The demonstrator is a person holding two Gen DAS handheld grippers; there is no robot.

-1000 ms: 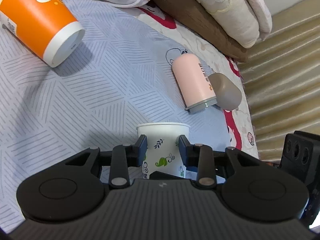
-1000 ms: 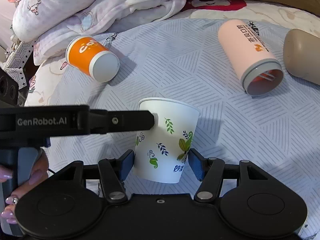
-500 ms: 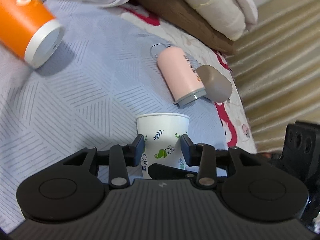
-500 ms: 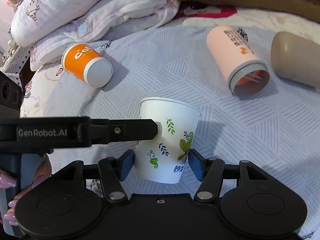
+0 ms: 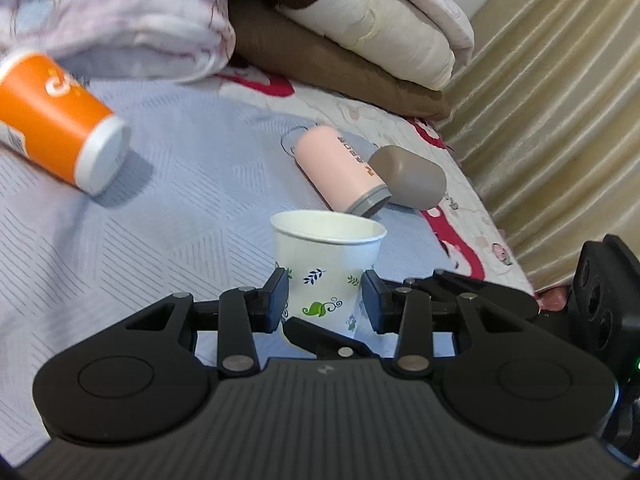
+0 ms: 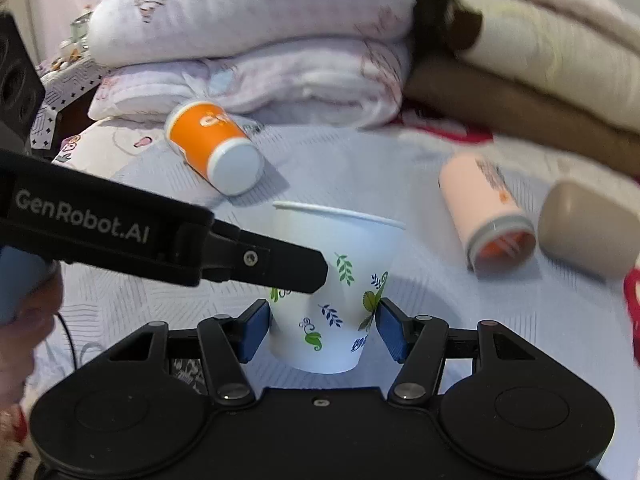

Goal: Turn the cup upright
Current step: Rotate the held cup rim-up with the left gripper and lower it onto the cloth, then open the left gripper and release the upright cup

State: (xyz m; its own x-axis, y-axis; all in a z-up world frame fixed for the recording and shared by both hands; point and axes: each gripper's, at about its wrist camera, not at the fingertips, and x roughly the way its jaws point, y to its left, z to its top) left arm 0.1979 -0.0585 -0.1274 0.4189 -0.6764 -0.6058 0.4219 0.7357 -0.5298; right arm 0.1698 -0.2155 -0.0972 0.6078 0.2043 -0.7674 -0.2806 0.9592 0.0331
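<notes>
A white paper cup with a leaf print (image 5: 326, 258) (image 6: 334, 280) stands upright, mouth up, on the blue-grey patterned bedsheet. My left gripper (image 5: 325, 300) sits around its lower half, pads touching or nearly touching its sides. My right gripper (image 6: 319, 326) sits around the cup's base from another side, with slight gaps at the pads. In the right wrist view a left finger (image 6: 280, 266) rests against the cup's left wall.
An orange paper cup (image 5: 56, 124) (image 6: 212, 148) lies on its side at the left. A pink bottle (image 5: 340, 168) (image 6: 486, 208) and a taupe cap (image 5: 408, 178) (image 6: 588, 230) lie at the right. Folded blankets (image 6: 256, 44) stack behind. A curtain (image 5: 560, 100) hangs beyond the bed's right edge.
Both cameras have tilted to a lower, more level view of the cup. The cup has stayed upright between both grippers. The right pads now show slight gaps.
</notes>
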